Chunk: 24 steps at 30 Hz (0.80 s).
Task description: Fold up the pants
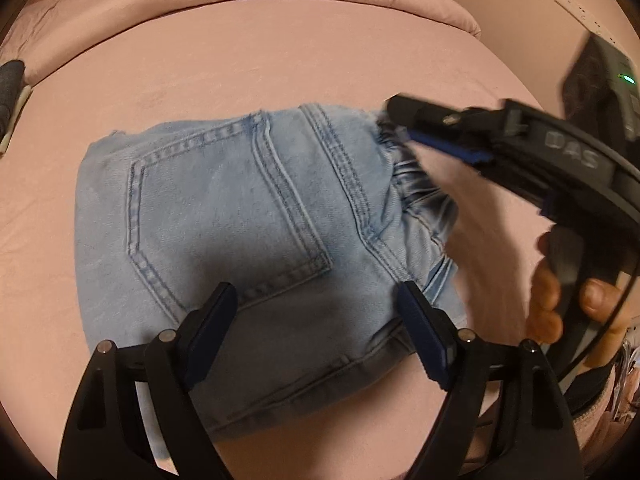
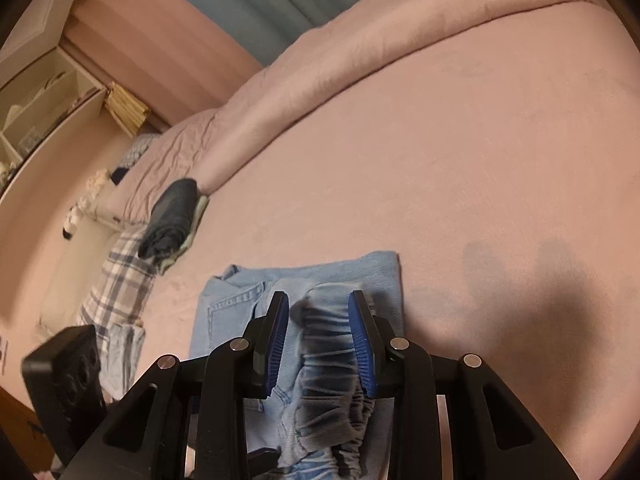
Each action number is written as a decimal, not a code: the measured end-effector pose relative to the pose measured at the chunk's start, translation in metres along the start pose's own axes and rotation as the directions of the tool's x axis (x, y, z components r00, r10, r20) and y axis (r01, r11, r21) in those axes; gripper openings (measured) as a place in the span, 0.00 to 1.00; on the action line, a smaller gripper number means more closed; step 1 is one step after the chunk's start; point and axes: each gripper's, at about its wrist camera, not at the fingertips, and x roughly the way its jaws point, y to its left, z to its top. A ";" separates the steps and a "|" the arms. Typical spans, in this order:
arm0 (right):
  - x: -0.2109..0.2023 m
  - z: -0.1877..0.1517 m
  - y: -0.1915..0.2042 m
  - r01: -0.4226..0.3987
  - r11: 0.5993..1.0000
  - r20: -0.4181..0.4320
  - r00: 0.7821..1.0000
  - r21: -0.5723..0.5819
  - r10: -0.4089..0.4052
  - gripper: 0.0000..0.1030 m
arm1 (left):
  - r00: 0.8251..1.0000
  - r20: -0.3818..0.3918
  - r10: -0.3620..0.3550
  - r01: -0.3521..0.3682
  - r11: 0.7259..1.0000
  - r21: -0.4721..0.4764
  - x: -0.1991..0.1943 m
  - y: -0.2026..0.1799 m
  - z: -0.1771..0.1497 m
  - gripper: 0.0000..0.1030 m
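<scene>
Light blue jeans lie folded into a compact bundle on the pink bed, back pocket up. My left gripper is open and hovers over the bundle's near edge, holding nothing. My right gripper comes in from the right at the elastic waistband. In the right wrist view the right gripper has its jaws apart, straddling the gathered waistband of the jeans; the pads do not pinch the cloth.
The pink bedsheet spreads all around, with a rolled duvet at the back. A dark folded garment and a plaid cloth lie at the bed's left edge. White shelves stand beyond.
</scene>
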 end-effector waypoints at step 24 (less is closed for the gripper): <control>-0.020 -0.025 0.029 -0.156 0.978 -0.071 0.987 -0.140 0.148 0.32 | 0.998 -0.040 0.052 -0.049 0.996 0.069 0.022 -0.044 -0.028 0.87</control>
